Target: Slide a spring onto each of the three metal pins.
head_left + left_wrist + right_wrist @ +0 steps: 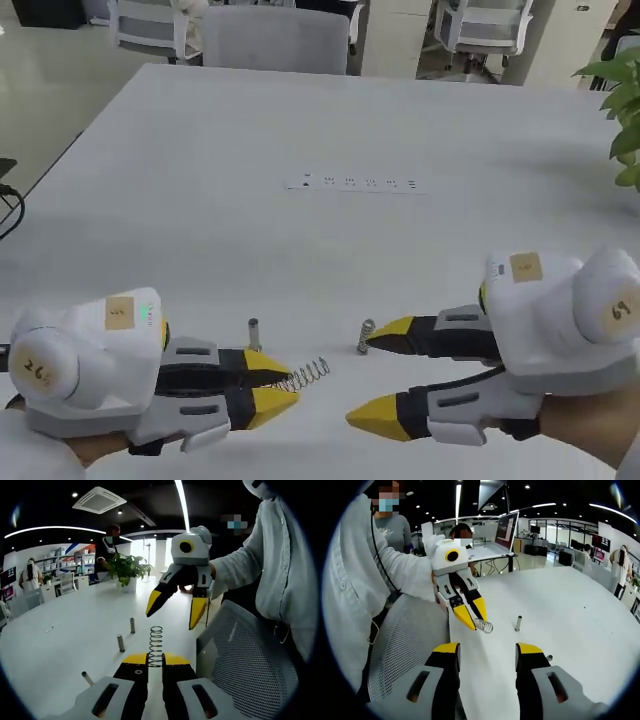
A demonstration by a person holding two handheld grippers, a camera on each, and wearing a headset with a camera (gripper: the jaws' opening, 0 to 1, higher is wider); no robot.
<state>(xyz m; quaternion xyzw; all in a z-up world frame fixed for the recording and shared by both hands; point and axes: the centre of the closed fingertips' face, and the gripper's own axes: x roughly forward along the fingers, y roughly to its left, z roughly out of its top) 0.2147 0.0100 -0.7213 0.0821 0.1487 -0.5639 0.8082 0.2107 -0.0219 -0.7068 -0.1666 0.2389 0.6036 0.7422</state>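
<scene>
The spring (305,374) is pinched by one end in the closed jaws of the left gripper (290,385), near the bare pin (254,333). Two sprung pins (120,642) seem done, so likely one is left. The right gripper (358,380) stands opposite, jaws wide. Nothing blocks the pin; a socket strip (350,183) lies well apart on the table (200,200).

The overhead light is bright and even. In the head view the white table (330,140) carries only faint grey shadows under the left gripper (292,385) and right gripper (358,378) along the bottom. Both gripper views bow the ceiling light strips (181,502) into curves near the edges, against a dark ceiling. The spring (156,645) at frame centre is crisp; the tabletop at lower left washes out.
</scene>
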